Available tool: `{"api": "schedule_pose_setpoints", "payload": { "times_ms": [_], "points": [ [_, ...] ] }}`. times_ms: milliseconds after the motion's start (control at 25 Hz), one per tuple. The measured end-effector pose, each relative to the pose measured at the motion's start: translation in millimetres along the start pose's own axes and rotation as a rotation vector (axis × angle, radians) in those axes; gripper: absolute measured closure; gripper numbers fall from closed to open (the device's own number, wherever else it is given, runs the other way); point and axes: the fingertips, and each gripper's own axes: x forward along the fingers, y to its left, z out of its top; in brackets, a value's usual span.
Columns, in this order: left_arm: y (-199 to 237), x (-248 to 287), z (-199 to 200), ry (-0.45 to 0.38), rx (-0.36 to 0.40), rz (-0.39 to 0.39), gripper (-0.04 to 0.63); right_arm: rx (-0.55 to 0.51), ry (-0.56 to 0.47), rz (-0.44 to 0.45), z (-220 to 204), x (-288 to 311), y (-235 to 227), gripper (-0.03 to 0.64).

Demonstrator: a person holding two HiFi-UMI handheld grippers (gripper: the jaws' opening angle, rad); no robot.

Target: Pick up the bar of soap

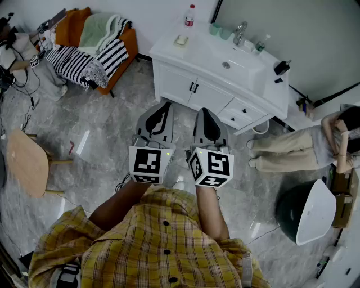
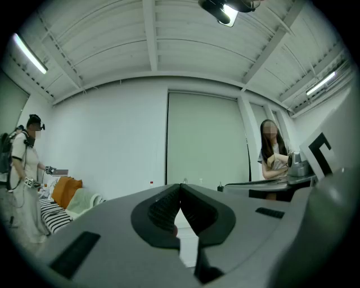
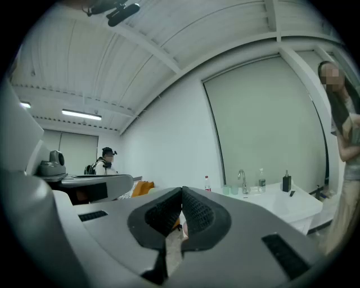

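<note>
Both grippers hang side by side over the marble floor point(image 1: 101, 140), the left gripper point(image 1: 164, 108) and right gripper point(image 1: 204, 112) each with jaws pressed together on nothing. Well beyond them, at about twelve o'clock, the bar of soap point(image 1: 181, 40) lies in a dish on the white vanity point(image 1: 175, 84), with a red-capped bottle point(image 1: 190, 16) at its one o'clock and the faucet point(image 1: 241, 32) at three.
</note>
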Motion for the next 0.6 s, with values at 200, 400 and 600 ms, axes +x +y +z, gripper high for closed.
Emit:
{"api": "schedule_pose_setpoints", "payload": {
  "times_ms": [200, 400, 600],
  "points": [
    [-15.7, 12.6, 2.4, 0.019, 0.004, 0.014, 0.584, 0.017, -0.004, 0.012, 5.7, -2.3, -20.4, 0.597],
    [-32.6, 23.6, -8.8, 0.05, 0.01, 0.045, 0.584, 0.051, 0.015, 0.032, -6.9, -7.8, -49.6, 0.597],
    [-31.0, 40.2, -25.2, 0.088, 0.008, 0.07, 0.584, 0.06, 0.038, 0.029, -16.0, 8.5, -73.4, 0.597]
  ]
}}
